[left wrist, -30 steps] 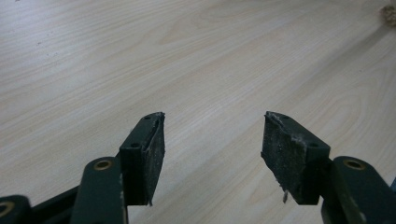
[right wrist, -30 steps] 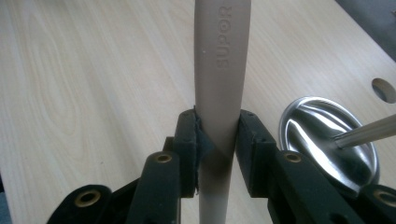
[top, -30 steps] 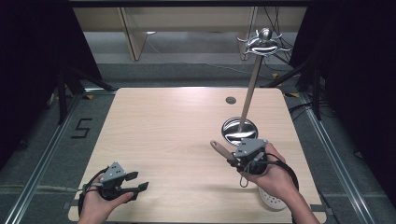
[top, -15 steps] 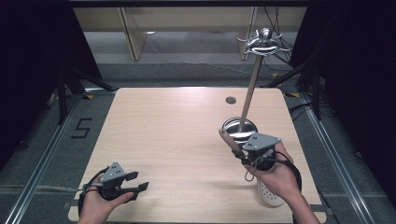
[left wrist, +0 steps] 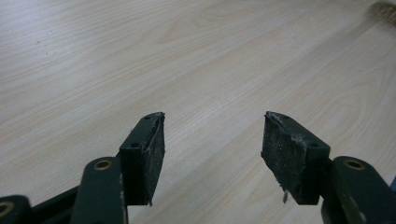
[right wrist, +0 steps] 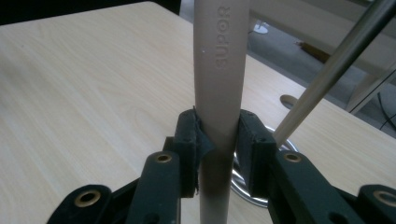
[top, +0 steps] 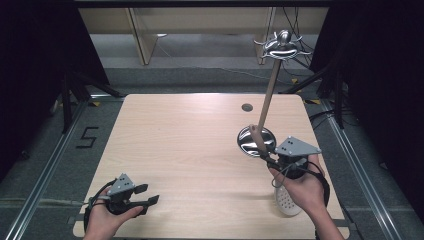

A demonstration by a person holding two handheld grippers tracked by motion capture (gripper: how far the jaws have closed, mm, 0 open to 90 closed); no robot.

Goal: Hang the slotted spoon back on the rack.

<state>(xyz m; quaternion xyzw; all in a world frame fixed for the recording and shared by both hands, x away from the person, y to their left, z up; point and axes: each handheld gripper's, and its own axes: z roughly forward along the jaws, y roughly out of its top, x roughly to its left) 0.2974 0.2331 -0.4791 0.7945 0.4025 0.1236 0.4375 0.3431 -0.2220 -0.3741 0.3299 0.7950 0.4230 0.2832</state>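
Gripping a beige utensil handle (right wrist: 219,93) in the right gripper (right wrist: 218,154), close beside a tall metal stand (top: 270,90).

Both pads press the handle's sides, and it rises straight up between them with raised "SUPOR" lettering facing the camera, probably to keep the tool upright and steady. In the high view its white perforated head (top: 287,201) lies below the right hand (top: 300,187), so this looks like a slotted spatula held by its shaft. Just beyond the fingertips stands the stand's shiny round base (top: 256,141), its rod leaning past the jaws. Over bare table (top: 180,145), the left gripper (left wrist: 212,149) waits with jaws spread wide, holding nothing.
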